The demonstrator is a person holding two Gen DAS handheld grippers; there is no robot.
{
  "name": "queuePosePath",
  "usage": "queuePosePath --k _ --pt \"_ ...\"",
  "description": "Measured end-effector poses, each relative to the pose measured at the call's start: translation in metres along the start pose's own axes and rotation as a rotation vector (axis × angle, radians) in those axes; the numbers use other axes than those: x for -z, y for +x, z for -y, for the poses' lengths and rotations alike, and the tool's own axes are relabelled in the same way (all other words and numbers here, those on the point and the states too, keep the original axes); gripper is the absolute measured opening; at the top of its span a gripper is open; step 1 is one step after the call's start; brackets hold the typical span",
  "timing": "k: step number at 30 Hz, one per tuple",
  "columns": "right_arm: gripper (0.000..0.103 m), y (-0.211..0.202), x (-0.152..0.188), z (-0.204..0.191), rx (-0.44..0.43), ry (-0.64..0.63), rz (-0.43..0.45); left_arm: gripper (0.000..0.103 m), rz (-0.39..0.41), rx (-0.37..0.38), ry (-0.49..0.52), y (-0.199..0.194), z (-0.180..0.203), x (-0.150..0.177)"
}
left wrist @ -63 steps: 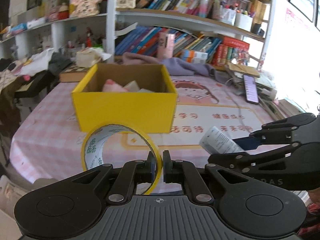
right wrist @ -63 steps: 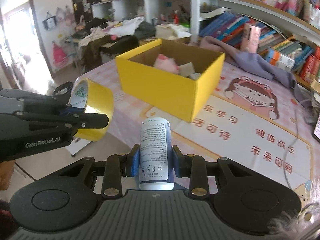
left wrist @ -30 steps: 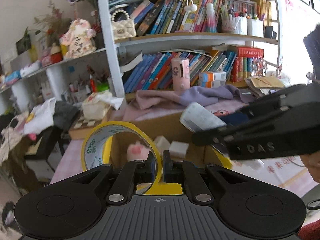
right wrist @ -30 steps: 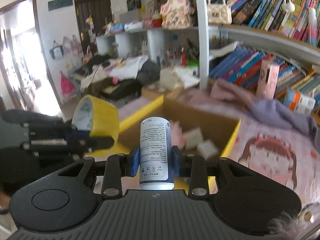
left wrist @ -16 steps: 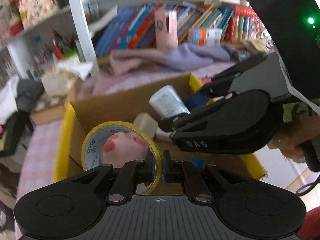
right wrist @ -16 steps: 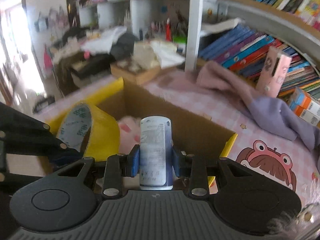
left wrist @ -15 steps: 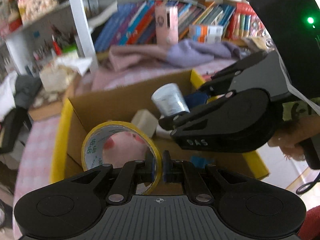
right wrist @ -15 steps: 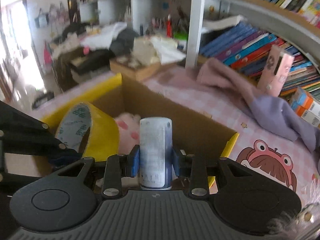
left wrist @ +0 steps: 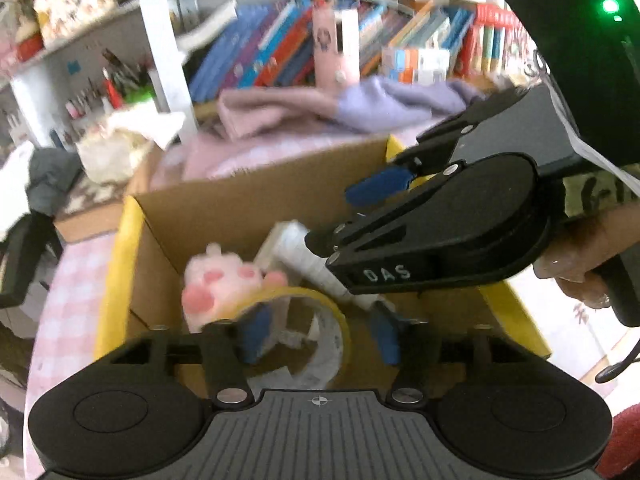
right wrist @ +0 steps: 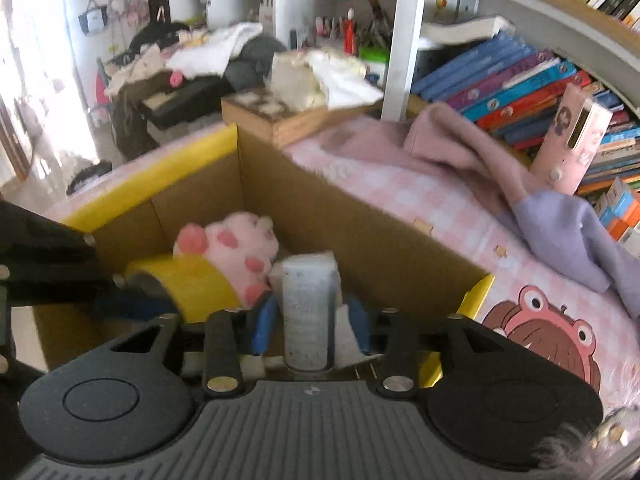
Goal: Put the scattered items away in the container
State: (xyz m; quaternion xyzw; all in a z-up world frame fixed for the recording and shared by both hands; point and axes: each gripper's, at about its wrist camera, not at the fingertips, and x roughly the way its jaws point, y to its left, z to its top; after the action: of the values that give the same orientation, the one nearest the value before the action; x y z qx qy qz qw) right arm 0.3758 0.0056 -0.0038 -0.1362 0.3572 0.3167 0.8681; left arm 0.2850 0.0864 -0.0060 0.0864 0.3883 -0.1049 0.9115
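Observation:
My left gripper point(left wrist: 320, 334) hangs over the yellow cardboard box point(left wrist: 116, 264), jaws opening. The yellow tape roll point(left wrist: 324, 320) lies tilted between the blue pads point(left wrist: 256, 332), free of them, beside a pink paw plush point(left wrist: 224, 284). My right gripper point(right wrist: 314, 326) is over the same box point(right wrist: 160, 172), jaws opening too. The white bottle point(right wrist: 308, 312) stands between its pads with a gap on each side. In the left wrist view the bottle point(left wrist: 312, 258) rests low in the box under the right gripper point(left wrist: 348, 216). The tape roll point(right wrist: 192, 284) sits beside the plush point(right wrist: 236, 248).
A pink and purple cloth point(right wrist: 500, 168) lies on the checked tablecloth behind the box. Bookshelves point(right wrist: 520, 92) stand at the back, with a wooden tray of tissues point(right wrist: 296, 120) near the box's far corner. A person's hand point(left wrist: 580, 280) holds the right gripper's handle.
Both grippers came over the box and lowered. The left jaws parted and the tape tipped down into the box. The right jaws parted from the bottle, which slid lower.

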Motion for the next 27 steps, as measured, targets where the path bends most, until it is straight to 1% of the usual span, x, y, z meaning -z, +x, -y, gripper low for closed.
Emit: queuePosePath --k 1,5,7,10,16,19,22,24,27 --pt "0.041 -0.005 -0.002 0.000 0.002 0.004 0.013 0.077 0.026 -0.015 -0.002 -0.007 0.001 0.000" --pt "0.042 -0.027 -0.004 -0.002 0.026 0.038 0.069 0.083 0.109 -0.069 -0.027 -0.033 0.001 -0.001" --pt "0.043 -0.040 -0.003 -0.004 0.038 0.062 0.098 0.085 0.154 -0.096 -0.061 -0.049 -0.002 0.001" --pt "0.046 -0.061 0.000 -0.010 0.055 0.084 0.142 0.090 0.212 -0.118 -0.127 -0.072 -0.008 0.006" --pt "0.049 -0.107 0.014 -0.027 0.114 0.114 0.222 0.092 0.306 -0.161 -0.211 -0.114 -0.012 0.028" --pt "0.049 -0.128 0.029 -0.036 0.150 0.146 0.246 0.093 0.331 -0.173 -0.229 -0.131 -0.008 0.041" --pt "0.049 -0.150 0.047 -0.047 0.194 0.178 0.266 0.094 0.339 -0.177 -0.222 -0.144 0.002 0.057" --pt "0.049 -0.163 0.062 -0.055 0.229 0.198 0.276 0.096 0.337 -0.178 -0.213 -0.151 0.010 0.067" --pt "0.050 -0.183 0.087 -0.067 0.282 0.232 0.282 0.097 0.323 -0.165 -0.208 -0.158 0.024 0.083"
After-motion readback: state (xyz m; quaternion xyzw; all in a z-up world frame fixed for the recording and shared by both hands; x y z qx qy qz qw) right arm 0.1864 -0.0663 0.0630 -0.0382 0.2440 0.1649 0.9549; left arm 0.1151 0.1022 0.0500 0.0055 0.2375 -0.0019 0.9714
